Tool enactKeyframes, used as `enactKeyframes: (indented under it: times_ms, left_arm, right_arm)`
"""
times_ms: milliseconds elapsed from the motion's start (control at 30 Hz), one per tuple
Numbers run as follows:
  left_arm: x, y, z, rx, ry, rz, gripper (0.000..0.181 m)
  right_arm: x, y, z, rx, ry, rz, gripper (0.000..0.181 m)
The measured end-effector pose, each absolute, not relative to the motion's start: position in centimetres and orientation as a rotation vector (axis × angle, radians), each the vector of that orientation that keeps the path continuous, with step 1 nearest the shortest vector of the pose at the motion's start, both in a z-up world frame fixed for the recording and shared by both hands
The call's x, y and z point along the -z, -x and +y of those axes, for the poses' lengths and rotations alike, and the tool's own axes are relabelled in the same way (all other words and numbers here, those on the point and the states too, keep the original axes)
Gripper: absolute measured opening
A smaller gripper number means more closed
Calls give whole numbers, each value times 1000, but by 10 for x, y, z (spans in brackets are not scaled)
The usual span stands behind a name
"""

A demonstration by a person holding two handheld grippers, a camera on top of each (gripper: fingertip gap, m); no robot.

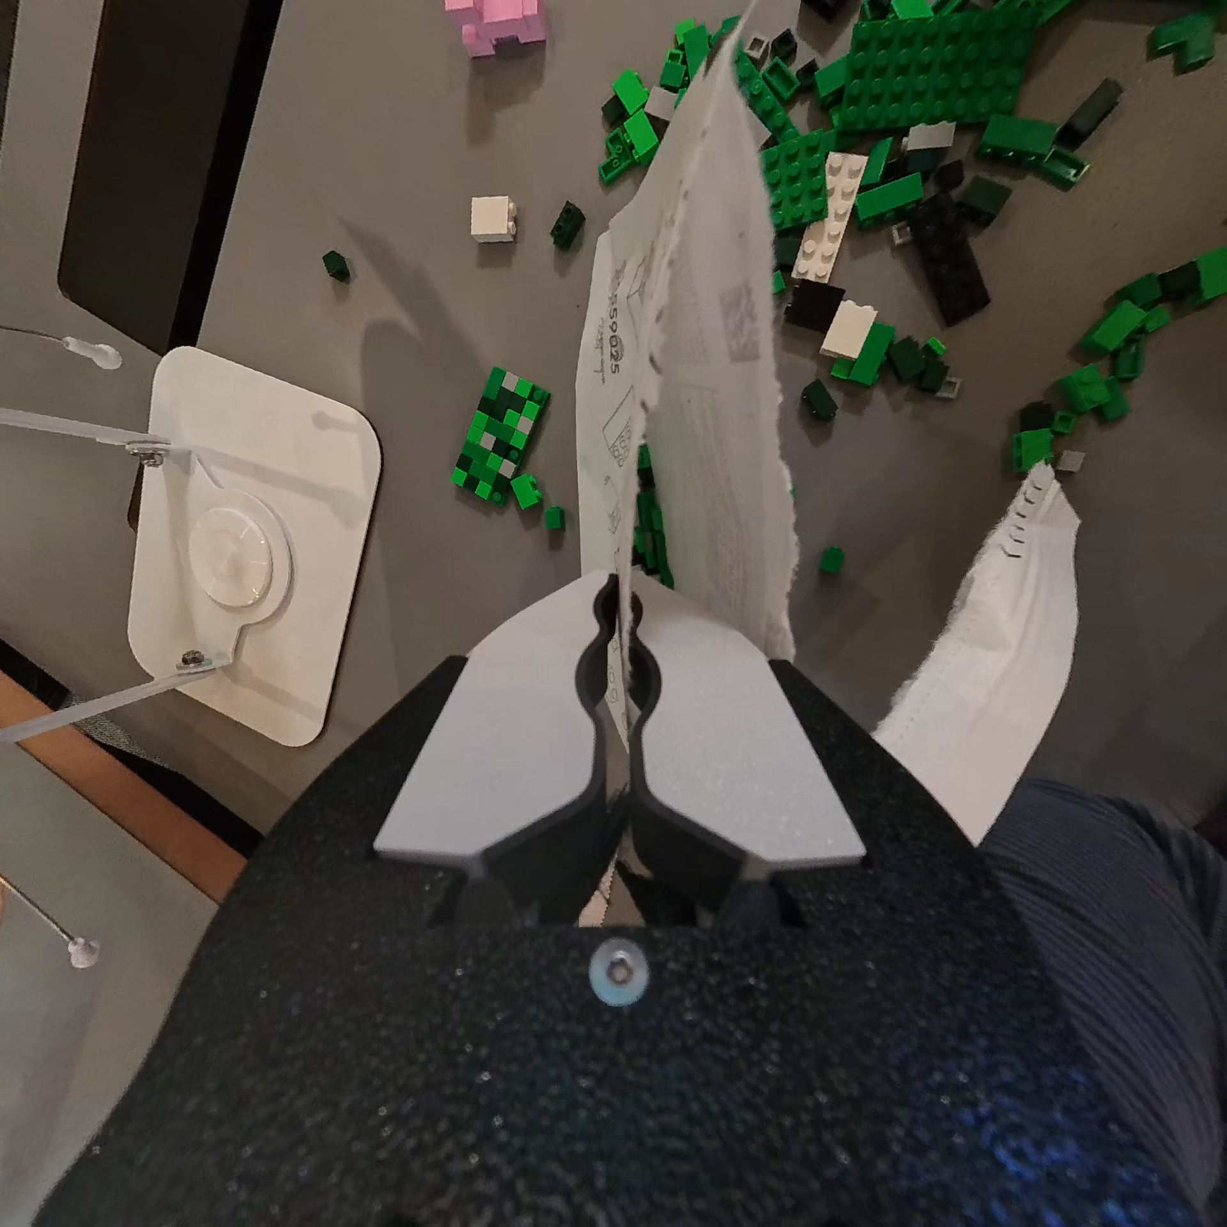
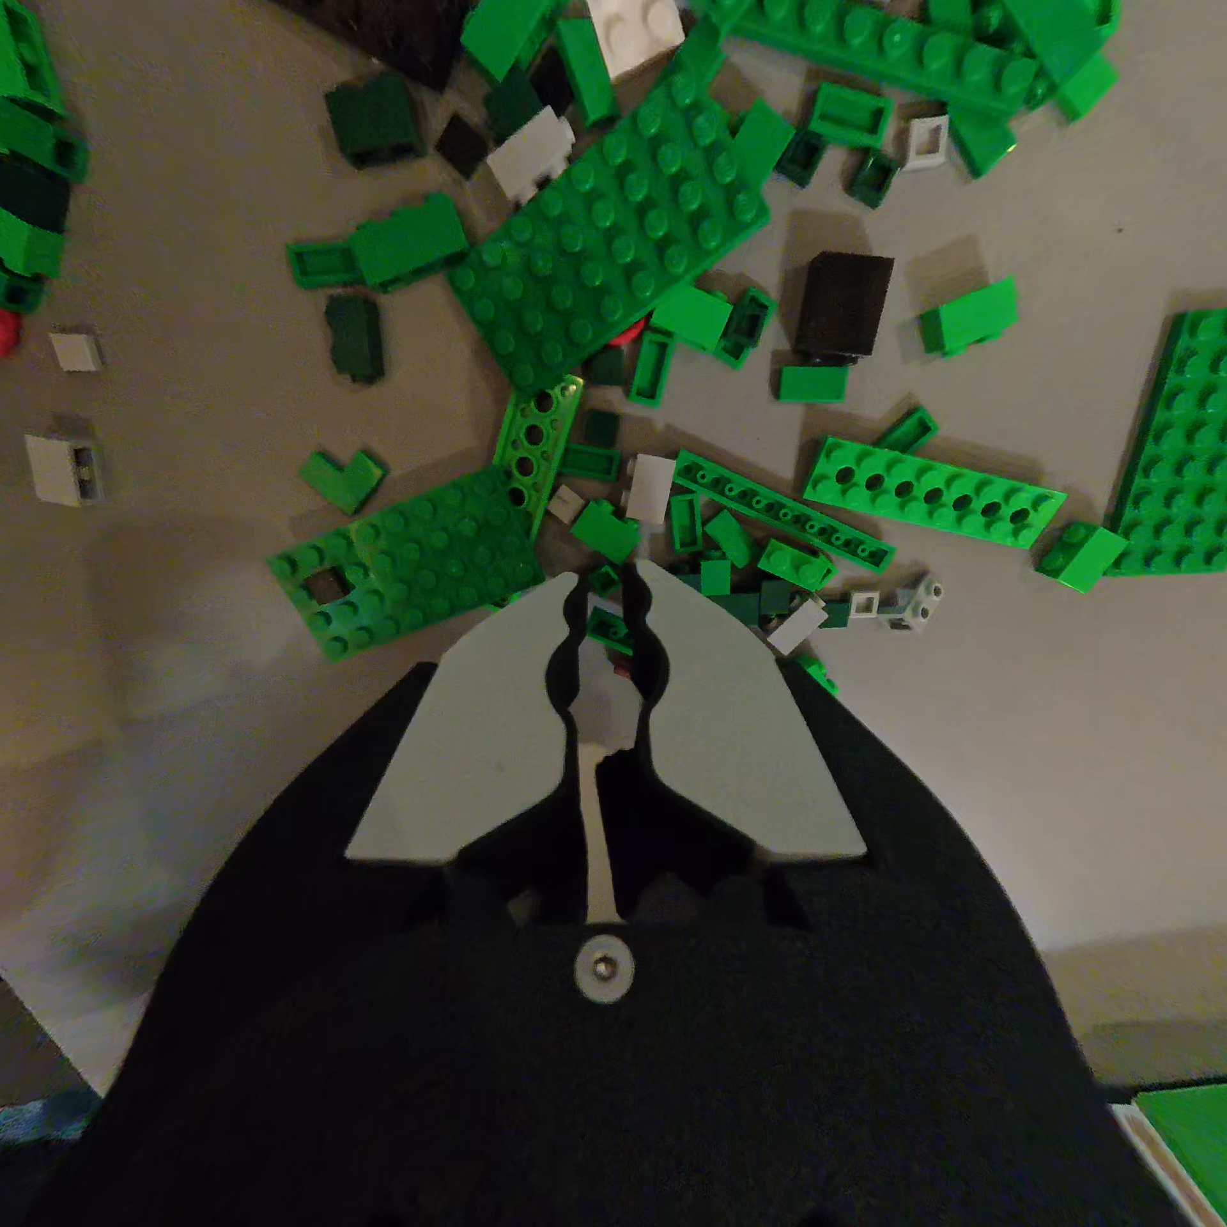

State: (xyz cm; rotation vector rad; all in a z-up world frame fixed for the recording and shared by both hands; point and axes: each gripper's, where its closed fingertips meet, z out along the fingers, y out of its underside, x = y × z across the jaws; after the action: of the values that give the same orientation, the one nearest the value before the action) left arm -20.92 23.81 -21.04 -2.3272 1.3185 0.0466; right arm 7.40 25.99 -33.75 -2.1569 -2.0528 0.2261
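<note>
The left claw (image 1: pixel 621 591) is clamped on a torn paper bag (image 1: pixel 717 411); the right claw (image 2: pixel 607 581), slightly apart, hovers above scattered green bricks (image 2: pixel 611 219), perhaps touching one.

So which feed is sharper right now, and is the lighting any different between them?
Left wrist view: sharp, evenly lit, soft shadows on the grey table; the torn paper bag in the left gripper reads clearly. Right wrist view: dimmer, warmer and soft; the green bricks are slightly smeared, edges bowed by the wide lens.

Both wrist views look steeply down, the right nearer, sharing the green bricks (image 2: pixel 607 219).
</note>
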Motion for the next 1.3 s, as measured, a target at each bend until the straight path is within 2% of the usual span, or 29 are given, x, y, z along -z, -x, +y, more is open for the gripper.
enactKeyframes:
  times_ms: [200, 333, 500, 667, 867, 1067, 1300]
  left_arm:
    - [211, 208, 238, -47, 2328, 1327, 0]
    - [211, 207, 238, -47, 2322, 1332, 0]
    - [211, 206, 238, -49, 2321, 1338, 0]
    - [213, 205, 238, -62, 2334, 1345, 0]
    - [214, 200, 238, -72, 2335, 1370, 0]
    - [215, 192, 237, -87, 2315, 1420, 0]
    - [217, 194, 239, -95, 2334, 1409, 0]
  right_arm:
    - [318, -97, 248, -152, 2168, -1935, 8]
    - [300, -162, 223, -82, 2315, -1642, 8]
    - [307, -253, 194, 53, 2538, -1296, 9]
    - [318, -284, 174, 20, 2636, -1149, 9]
    - [332, -289, 167, -9, 2687, -1135, 18]
    - [318, -286, 169, 17, 2624, -1108, 20]
    - [285, -170, 200, -266, 2170, -1264, 20]
